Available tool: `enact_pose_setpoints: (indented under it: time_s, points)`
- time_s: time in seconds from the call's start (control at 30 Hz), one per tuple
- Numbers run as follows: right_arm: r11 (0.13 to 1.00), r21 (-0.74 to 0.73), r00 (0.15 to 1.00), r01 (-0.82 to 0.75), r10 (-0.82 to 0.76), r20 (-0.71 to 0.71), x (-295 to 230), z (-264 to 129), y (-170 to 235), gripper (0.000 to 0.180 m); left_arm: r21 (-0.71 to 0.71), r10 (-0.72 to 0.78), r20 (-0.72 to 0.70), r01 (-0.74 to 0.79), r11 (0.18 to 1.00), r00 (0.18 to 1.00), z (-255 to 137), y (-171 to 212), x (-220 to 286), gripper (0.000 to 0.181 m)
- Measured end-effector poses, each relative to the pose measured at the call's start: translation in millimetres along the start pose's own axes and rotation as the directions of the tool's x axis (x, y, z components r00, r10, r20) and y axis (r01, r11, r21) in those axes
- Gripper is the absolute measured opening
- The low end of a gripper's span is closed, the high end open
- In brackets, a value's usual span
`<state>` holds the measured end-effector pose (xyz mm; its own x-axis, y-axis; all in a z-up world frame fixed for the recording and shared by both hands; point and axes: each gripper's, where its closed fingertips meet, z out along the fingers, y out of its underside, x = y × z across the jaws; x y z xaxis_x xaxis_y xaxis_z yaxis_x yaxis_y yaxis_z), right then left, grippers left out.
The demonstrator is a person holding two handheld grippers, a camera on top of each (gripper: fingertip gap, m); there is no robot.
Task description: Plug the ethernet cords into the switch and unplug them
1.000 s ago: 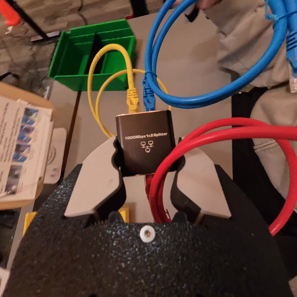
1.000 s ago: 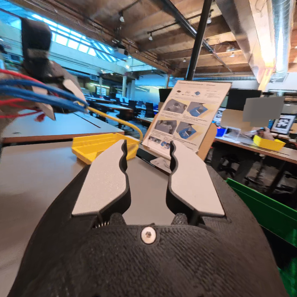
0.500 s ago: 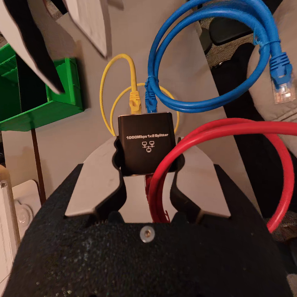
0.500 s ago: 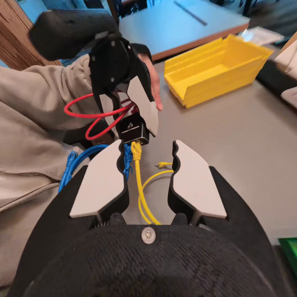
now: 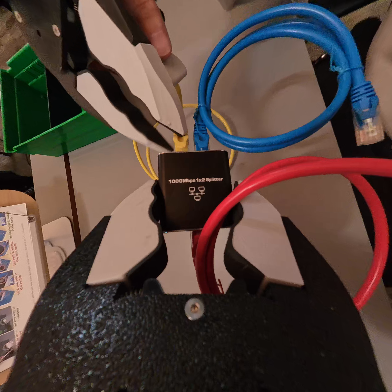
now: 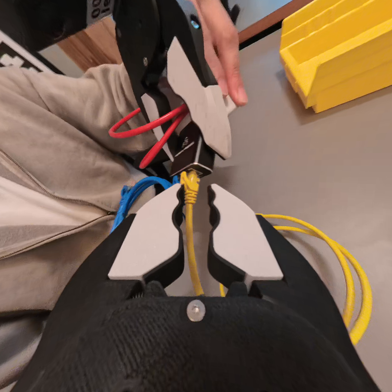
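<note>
My left gripper point(image 5: 196, 187) is shut on the black switch point(image 5: 195, 203) and holds it above the grey table. A yellow plug point(image 5: 180, 142) and a blue plug point(image 5: 200, 140) sit in its far face. A red cord point(image 5: 297, 167) loops out of its near side. The blue cord's free plug point(image 5: 364, 114) hangs at the right. My right gripper point(image 6: 195, 187) is open, with its fingers either side of the yellow plug's boot point(image 6: 191, 188), just below the switch point(image 6: 188, 146). The left finger touches the boot; a gap shows on the right. It also shows in the left wrist view point(image 5: 177, 141).
A green bin point(image 5: 31, 118) stands at the far left and an instruction sheet point(image 5: 12, 265) at the near left. A yellow bin point(image 6: 339, 53) stands on the table point(image 6: 307, 169). The yellow cord's loop point(image 6: 350, 275) lies at the right. A beige sleeve point(image 6: 53, 148) fills the left. My two grippers' fingertips are within a few centimetres of each other.
My right gripper has swung down from facing the room to the switch, moved in around the yellow plug, and its jaws have narrowed. My left gripper still holds the switch.
</note>
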<state>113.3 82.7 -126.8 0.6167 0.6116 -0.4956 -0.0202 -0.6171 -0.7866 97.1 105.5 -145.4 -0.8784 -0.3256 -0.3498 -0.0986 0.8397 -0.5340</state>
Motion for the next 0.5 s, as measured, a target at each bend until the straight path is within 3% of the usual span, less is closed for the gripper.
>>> enact_pose_setpoints:
  time_s: [0.03,0.37,0.43,0.5]
  points:
    - [1.0,-0.02,0.999,0.0,0.001,0.038,-3,3,1,0.013,-0.012,0.009,-0.005,-0.009,1.0,1.0,1,2,1,0.065]
    - [0.99,-0.074,0.982,-0.118,0.128,0.141,1,15,11,0.014,-0.043,0.069,-0.04,-0.071,0.997,0.997,6,11,8,0.064]
    - [0.987,-0.062,0.973,-0.147,0.156,0.169,-1,19,7,0.023,-0.033,0.064,-0.037,-0.065,0.997,0.997,7,10,8,0.064]
    - [0.985,-0.114,0.972,-0.133,0.152,0.177,-1,24,12,0.017,-0.03,0.06,-0.042,-0.061,0.998,0.997,8,11,8,0.064]
